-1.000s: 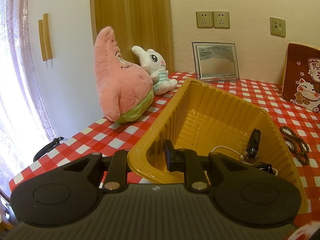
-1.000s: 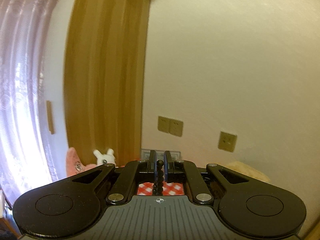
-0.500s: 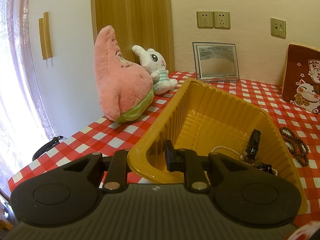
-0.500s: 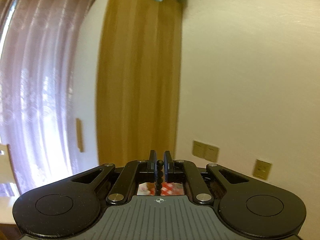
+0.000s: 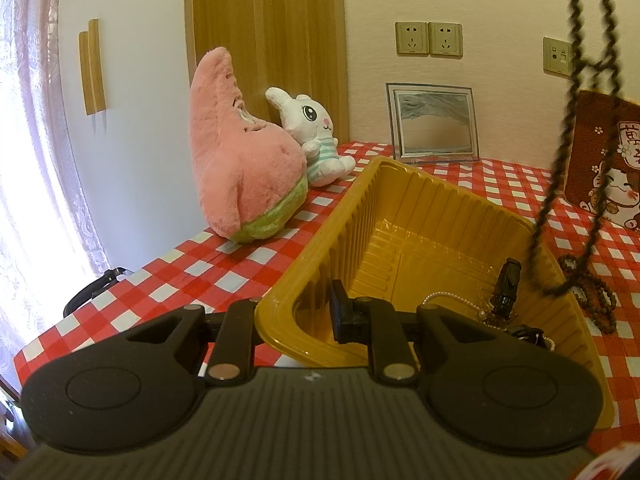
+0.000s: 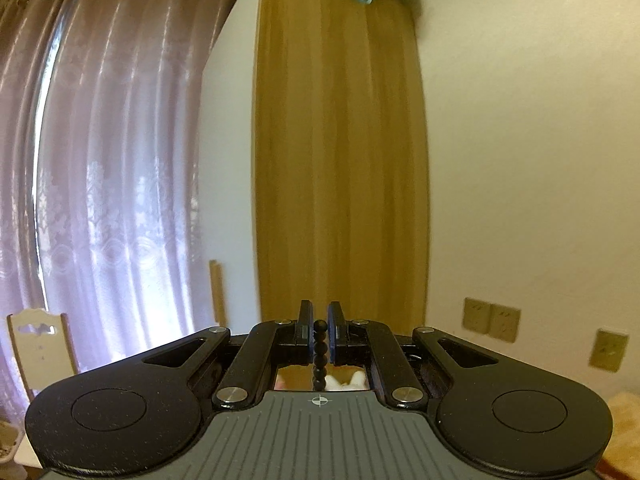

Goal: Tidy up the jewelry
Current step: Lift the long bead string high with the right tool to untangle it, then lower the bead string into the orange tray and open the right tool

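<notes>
On the red-and-white checked tablecloth point(image 5: 192, 268) we see the yellow plastic tray point(image 5: 420, 216), the largest of the task's things, lying along the table with its near corner toward us. Our left gripper point(image 5: 294, 312) is closed on that corner: one finger sits outside the wall, the other inside, and the rim is clamped between them. Behind the tray stand a pink star plush point(image 5: 240, 168) and a white rabbit plush point(image 5: 316, 136), touching each other, and a framed picture point(image 5: 434, 122) leans against the wall near the double socket point(image 5: 429, 39).

From the top right of the left wrist view a long dark bead necklace point(image 5: 576, 76) hangs down in doubled strands, its lower end dangling over the tray's right rim. In the right wrist view our right gripper point(image 6: 319, 336) points up at the wall and curtain point(image 6: 100, 184); its jaws are pressed together on a strand of that necklace, a few black beads showing between the pads.

Inside the tray, at the near right end, lie a black hair clip point(image 5: 507, 285) propped against the wall and a thin pearl chain point(image 5: 452, 298) beside it. Another dark item sits just behind our finger; it may be a ring, but we cannot tell. Outside the tray, just right of it, a brown bead bracelet point(image 5: 596, 292) rests on the cloth.
</notes>
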The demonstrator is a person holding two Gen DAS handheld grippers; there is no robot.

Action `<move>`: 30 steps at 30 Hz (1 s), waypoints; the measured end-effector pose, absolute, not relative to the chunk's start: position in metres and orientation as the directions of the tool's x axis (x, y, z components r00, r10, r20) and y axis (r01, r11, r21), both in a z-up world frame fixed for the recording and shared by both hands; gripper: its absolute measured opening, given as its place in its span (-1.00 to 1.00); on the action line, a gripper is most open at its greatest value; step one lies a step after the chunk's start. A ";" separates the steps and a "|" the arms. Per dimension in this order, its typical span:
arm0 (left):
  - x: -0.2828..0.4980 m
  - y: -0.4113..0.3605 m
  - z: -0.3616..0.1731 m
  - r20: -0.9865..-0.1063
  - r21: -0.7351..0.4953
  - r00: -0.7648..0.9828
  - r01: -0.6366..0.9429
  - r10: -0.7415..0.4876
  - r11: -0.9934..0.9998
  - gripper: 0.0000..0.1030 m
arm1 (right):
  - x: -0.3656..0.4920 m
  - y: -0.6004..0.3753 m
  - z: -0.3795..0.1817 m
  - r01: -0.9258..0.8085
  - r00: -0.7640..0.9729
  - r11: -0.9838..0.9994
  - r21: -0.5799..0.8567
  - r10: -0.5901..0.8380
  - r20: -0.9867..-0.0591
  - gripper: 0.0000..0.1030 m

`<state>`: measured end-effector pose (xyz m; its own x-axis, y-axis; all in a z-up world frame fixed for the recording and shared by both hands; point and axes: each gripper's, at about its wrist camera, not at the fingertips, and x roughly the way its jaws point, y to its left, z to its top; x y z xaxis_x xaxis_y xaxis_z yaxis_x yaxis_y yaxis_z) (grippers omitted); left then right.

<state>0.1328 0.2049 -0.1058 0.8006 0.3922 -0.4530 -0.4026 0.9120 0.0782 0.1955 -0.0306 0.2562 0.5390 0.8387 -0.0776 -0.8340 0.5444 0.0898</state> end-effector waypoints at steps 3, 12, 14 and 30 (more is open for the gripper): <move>0.132 0.205 -0.106 -0.454 0.075 0.801 -0.402 0.390 0.913 -0.66 | 0.203 -0.016 0.248 -0.841 0.519 0.528 0.120 0.849 -0.102 -0.87; 0.131 0.206 -0.106 -0.458 0.067 0.801 -0.401 0.385 0.914 -0.66 | 0.217 0.008 0.189 -0.837 0.449 0.500 0.220 0.859 -0.244 -0.87; 0.131 0.207 -0.106 -0.459 0.066 0.800 -0.401 0.385 0.914 -0.66 | 0.220 0.009 0.173 -0.827 0.433 0.503 0.250 0.855 -0.286 -0.87; 0.132 0.209 -0.107 -0.464 0.061 0.799 -0.402 0.383 0.913 -0.66 | 0.240 0.026 0.041 -0.710 0.333 0.565 0.421 0.796 -0.505 -0.87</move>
<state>0.1323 0.2089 -0.1066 0.7990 0.3830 -0.4635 -0.4024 0.9134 0.0610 0.2396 0.0257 0.0414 0.3335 0.7961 -0.5050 -0.7096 0.5646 0.4214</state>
